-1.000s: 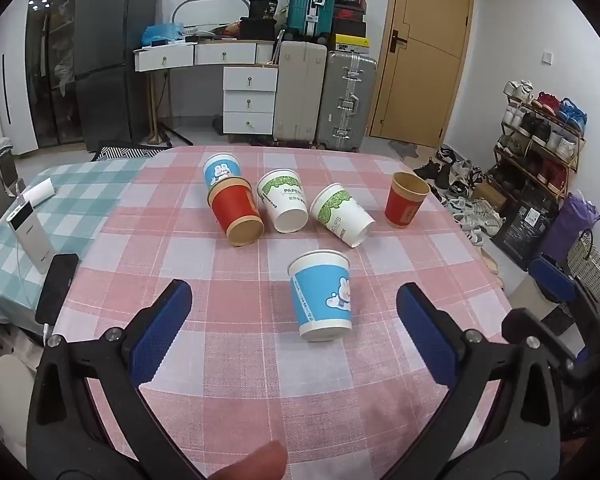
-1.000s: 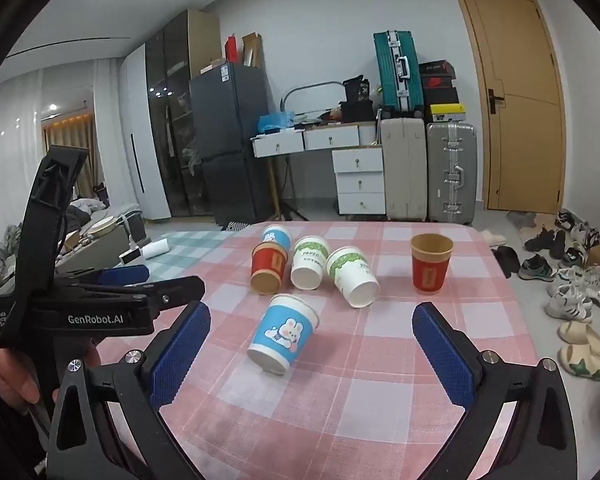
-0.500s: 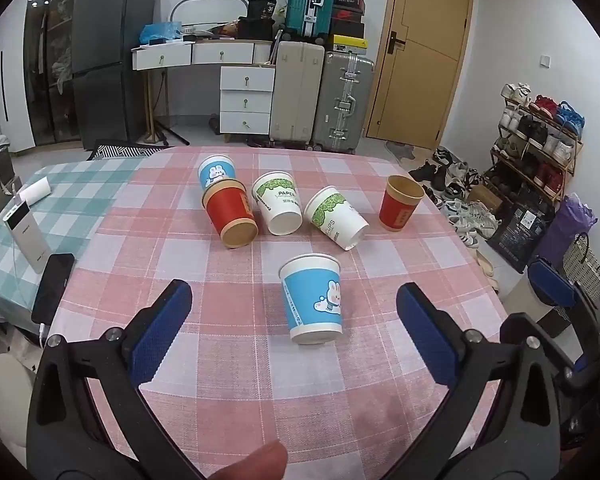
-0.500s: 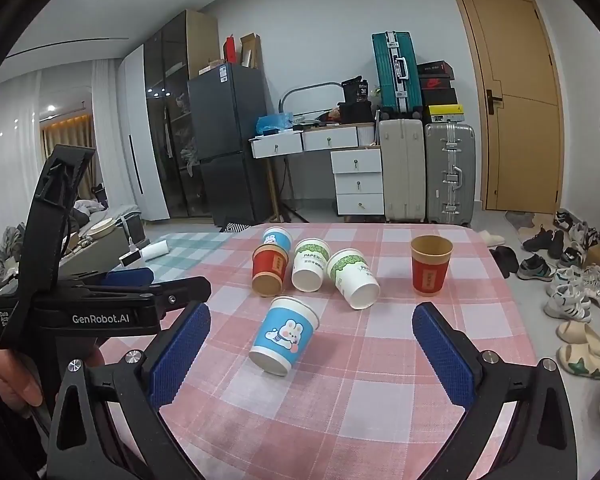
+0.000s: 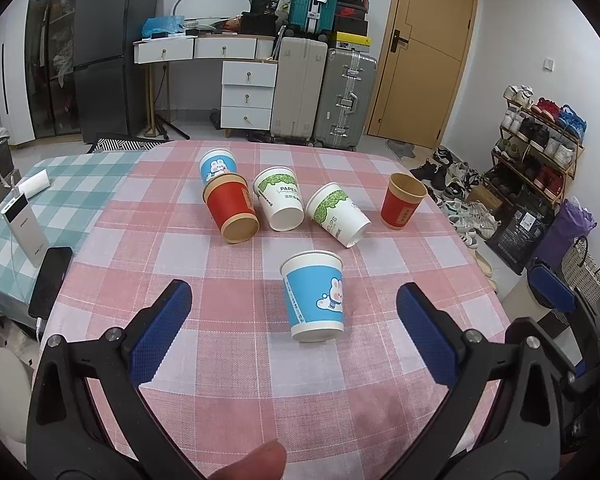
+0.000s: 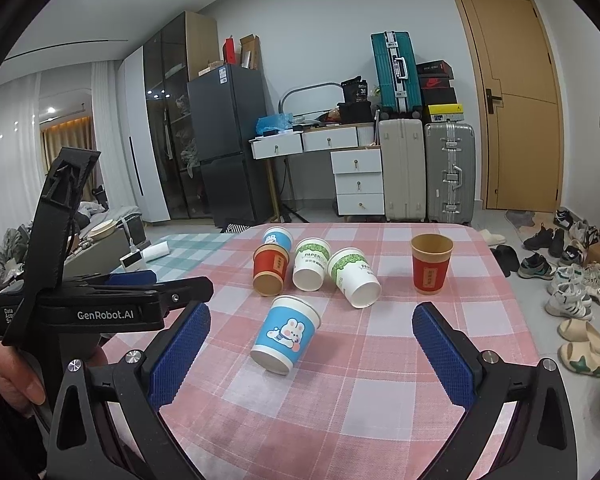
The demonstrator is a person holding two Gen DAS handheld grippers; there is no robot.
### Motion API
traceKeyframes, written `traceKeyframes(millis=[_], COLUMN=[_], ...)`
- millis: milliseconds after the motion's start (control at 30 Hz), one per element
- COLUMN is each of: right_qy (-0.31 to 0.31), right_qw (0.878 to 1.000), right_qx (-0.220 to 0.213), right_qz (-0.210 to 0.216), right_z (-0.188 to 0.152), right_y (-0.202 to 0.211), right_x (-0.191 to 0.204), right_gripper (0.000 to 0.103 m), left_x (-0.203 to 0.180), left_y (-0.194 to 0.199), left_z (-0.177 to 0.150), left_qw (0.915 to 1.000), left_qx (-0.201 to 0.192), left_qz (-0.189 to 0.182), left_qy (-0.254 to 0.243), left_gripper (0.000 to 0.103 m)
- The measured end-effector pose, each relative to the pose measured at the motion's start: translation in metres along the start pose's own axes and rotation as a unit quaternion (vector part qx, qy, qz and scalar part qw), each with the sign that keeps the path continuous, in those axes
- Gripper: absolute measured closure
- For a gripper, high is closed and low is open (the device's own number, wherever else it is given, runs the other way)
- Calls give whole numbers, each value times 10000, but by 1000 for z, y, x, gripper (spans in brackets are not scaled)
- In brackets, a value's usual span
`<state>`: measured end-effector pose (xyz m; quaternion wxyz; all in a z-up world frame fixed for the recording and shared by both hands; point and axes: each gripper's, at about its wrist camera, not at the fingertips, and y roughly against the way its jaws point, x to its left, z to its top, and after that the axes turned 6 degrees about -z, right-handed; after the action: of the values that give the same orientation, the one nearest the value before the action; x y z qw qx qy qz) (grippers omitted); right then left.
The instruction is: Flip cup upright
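A blue rabbit-print paper cup (image 5: 315,295) lies on its side on the pink checked tablecloth (image 5: 180,264), nearest me; it also shows in the right wrist view (image 6: 285,333). Behind it lie a red cup (image 5: 231,211), two white-and-green cups (image 5: 281,199) (image 5: 337,214) and a second blue cup (image 5: 217,165). One red cup (image 5: 402,201) stands upright at the right. My left gripper (image 5: 294,336) is open just short of the near blue cup. My right gripper (image 6: 312,356) is open, also short of it.
A power bank (image 5: 23,229) and a phone (image 5: 50,275) lie on the teal checked cloth at the left. The left gripper's body (image 6: 100,304) shows at the left of the right wrist view. Suitcases, drawers and a shoe rack stand beyond the table.
Both grippers have drawn back slightly from the table, so the cups sit a little farther off. No cup has moved. Both jaws stay open.
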<state>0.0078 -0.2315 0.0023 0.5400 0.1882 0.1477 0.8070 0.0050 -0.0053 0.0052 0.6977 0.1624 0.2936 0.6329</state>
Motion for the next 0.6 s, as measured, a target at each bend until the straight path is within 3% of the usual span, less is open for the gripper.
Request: traceKeyframes(millis=[600], right_qy=[-14], right_qw=[10000], right_qx=[-5], right_qz=[7], right_z=[-1], right_y=[-1], right_x=[3], right_gripper=[0], left_x=[1], left_y=[0], left_z=[1], left_qw=[10000], left_qx=[6], left_qz=[-13], left_qy=[11], left_gripper=[1])
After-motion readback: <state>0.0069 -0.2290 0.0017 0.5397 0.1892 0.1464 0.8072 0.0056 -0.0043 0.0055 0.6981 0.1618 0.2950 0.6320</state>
